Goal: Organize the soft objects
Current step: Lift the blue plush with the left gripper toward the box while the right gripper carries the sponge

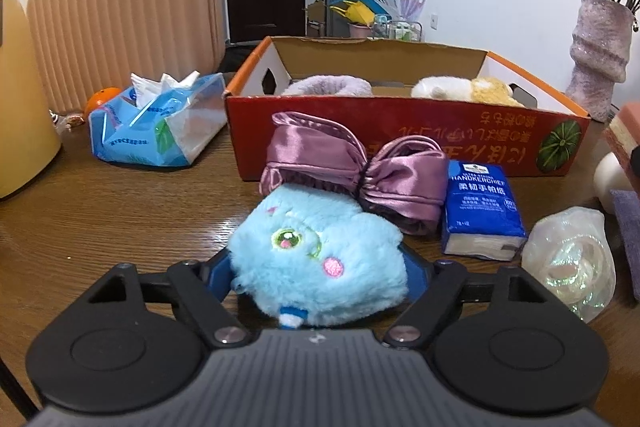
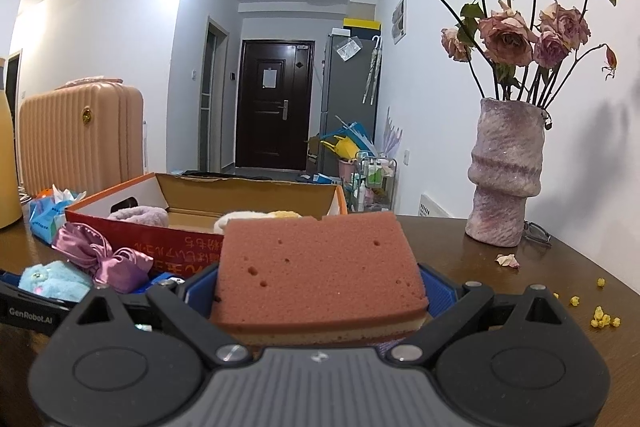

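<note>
My left gripper (image 1: pixel 320 259) is shut on a fluffy light-blue plush toy (image 1: pixel 316 251), low over the wooden table. My right gripper (image 2: pixel 320 287) is shut on a pink layered sponge (image 2: pixel 320 271), held above the table. Ahead stands an open red cardboard box (image 1: pixel 400 139) holding a lilac fluffy item (image 1: pixel 326 85) and a cream-and-yellow plush (image 1: pixel 464 89). A purple satin bow (image 1: pixel 356 163) lies in front of the box, just behind the blue plush. The box (image 2: pixel 132 223), bow (image 2: pixel 104 255) and blue plush (image 2: pixel 52 279) also show in the right wrist view.
A blue handkerchief pack (image 1: pixel 482 211) and a crumpled iridescent wrap (image 1: pixel 568 263) lie right of the bow. A blue tissue pack (image 1: pixel 160 119) and a pink suitcase (image 1: pixel 124 11) are at left. A vase of dried roses (image 2: pixel 506 171) stands at right, with petals scattered nearby.
</note>
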The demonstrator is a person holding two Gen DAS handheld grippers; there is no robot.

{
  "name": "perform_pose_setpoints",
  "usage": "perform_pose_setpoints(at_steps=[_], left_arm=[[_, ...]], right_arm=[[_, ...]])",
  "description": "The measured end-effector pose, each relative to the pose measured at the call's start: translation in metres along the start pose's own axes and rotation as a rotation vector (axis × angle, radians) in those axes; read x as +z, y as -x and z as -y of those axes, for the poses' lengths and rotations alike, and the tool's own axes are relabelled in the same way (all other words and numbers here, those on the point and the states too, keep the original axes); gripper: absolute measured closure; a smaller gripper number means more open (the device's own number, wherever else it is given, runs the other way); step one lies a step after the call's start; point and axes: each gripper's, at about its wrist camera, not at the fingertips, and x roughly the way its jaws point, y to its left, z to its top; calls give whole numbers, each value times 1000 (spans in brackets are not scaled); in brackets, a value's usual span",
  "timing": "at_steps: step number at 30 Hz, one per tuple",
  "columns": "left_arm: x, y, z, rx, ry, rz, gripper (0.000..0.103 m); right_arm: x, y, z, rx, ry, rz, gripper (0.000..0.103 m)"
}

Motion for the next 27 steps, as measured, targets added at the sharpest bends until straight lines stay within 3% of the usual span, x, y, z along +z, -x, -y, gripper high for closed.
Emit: perform_pose_setpoints(at_steps=[13,27], left_arm=[[3,22,-7,66,43,107,23],[12,55,-14,75,114,221,23]], right_arm=[[1,11,-11,-15,-9,40,5],[7,18,-35,-2,-33,76,5]])
